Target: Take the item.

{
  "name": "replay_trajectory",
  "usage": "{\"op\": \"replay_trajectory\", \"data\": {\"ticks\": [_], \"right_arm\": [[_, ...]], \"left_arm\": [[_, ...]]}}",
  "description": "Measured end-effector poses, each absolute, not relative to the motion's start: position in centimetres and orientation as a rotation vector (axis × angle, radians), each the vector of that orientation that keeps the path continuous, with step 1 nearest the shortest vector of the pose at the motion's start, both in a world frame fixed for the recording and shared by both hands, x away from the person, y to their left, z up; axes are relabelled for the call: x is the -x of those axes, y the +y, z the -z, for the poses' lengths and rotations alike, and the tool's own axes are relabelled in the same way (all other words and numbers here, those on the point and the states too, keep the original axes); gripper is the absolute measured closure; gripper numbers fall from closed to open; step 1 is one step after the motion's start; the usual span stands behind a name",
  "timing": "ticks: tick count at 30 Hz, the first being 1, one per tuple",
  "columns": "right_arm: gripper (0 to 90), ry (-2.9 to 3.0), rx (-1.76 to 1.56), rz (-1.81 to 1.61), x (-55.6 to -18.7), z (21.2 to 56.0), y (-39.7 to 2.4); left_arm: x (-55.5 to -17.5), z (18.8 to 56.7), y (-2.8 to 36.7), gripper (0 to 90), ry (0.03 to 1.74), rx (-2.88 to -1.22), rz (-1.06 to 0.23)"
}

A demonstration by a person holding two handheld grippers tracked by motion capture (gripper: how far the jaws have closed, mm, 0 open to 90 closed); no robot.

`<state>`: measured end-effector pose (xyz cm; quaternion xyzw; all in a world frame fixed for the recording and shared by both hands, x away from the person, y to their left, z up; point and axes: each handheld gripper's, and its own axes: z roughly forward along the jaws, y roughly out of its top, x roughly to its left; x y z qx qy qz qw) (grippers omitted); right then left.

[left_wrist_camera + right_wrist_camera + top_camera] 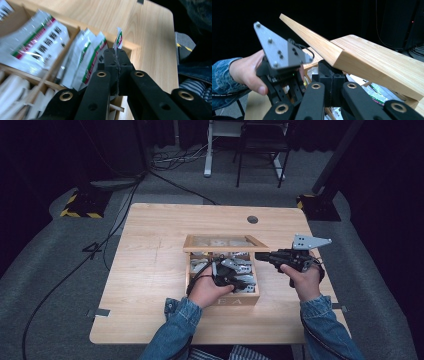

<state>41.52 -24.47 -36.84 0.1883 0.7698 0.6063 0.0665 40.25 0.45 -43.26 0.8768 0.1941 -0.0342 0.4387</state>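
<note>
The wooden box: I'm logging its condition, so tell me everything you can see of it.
The light wooden compartment box sits mid-table on the pale wooden table, its glass-panelled hinged lid raised. Thin wooden dividers split it into sections packed with white sachets printed in green and red. The left tongs pinch one sachet inside; the right tongs sit under the lid's corner.
</note>
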Motion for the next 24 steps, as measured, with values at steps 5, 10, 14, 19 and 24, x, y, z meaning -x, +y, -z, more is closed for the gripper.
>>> {"op": "replay_trajectory", "data": {"ticks": [5,10,14,19,24], "right_arm": [[90.0,2.321,-0.568,-1.828,-41.5,36.8,-24.5],[90.0,2.315,-0.569,-1.831,-41.5,36.8,-24.5],[90.0,2.312,-0.564,-1.834,-41.5,36.7,-24.6],[90.0,2.302,-0.560,-1.838,-41.4,36.6,-24.6],[90.0,2.296,-0.553,-1.842,-41.5,36.4,-24.7]], "left_arm": [[-40.2,42.3,1.1,89.8,0.466,-2.124,0.063],[-40.1,41.7,1.4,89.8,0.454,-2.088,0.058],[-40.1,41.7,1.6,89.8,0.457,-2.066,0.062],[-39.9,41.6,2.0,89.8,0.454,-2.027,0.086],[-39.4,41.2,2.6,89.8,0.459,-1.993,0.105]]}}
